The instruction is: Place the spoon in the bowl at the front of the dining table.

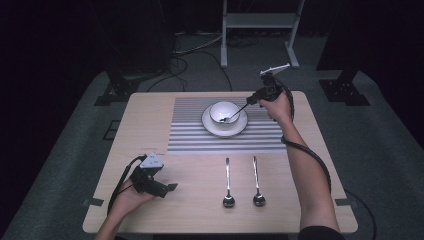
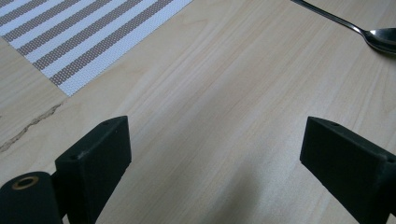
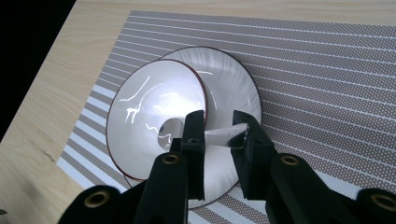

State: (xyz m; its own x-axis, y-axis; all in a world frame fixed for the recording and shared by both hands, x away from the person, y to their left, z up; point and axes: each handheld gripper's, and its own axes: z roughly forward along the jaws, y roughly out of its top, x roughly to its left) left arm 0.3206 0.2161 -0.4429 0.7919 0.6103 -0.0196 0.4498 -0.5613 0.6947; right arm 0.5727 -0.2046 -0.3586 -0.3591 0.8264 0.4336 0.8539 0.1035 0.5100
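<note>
**Spoon resting in the bowl, right jaws parted around its handle**

The wooden table (image 1: 150,130) carries a striped placemat (image 1: 190,135) on its far half. At the mat's centre sits a white saucer (image 1: 207,125) with a white bowl (image 1: 220,108) on it. A spoon (image 1: 239,111) lies with its head in the bowl and its handle leaning out over the rim toward two o'clock. The right gripper (image 1: 251,102) reaches in from two o'clock of the bowl; in the right gripper view its jaws stand a little apart on either side of the handle (image 3: 224,136), and whether the pads still touch it cannot be told. At seven o'clock of the bowl, the left gripper (image 1: 170,188) rests low over bare wood, jaws wide and empty. Two more spoons (image 1: 228,182) (image 1: 257,180) lie side by side at six o'clock, heads toward the person.
</note>
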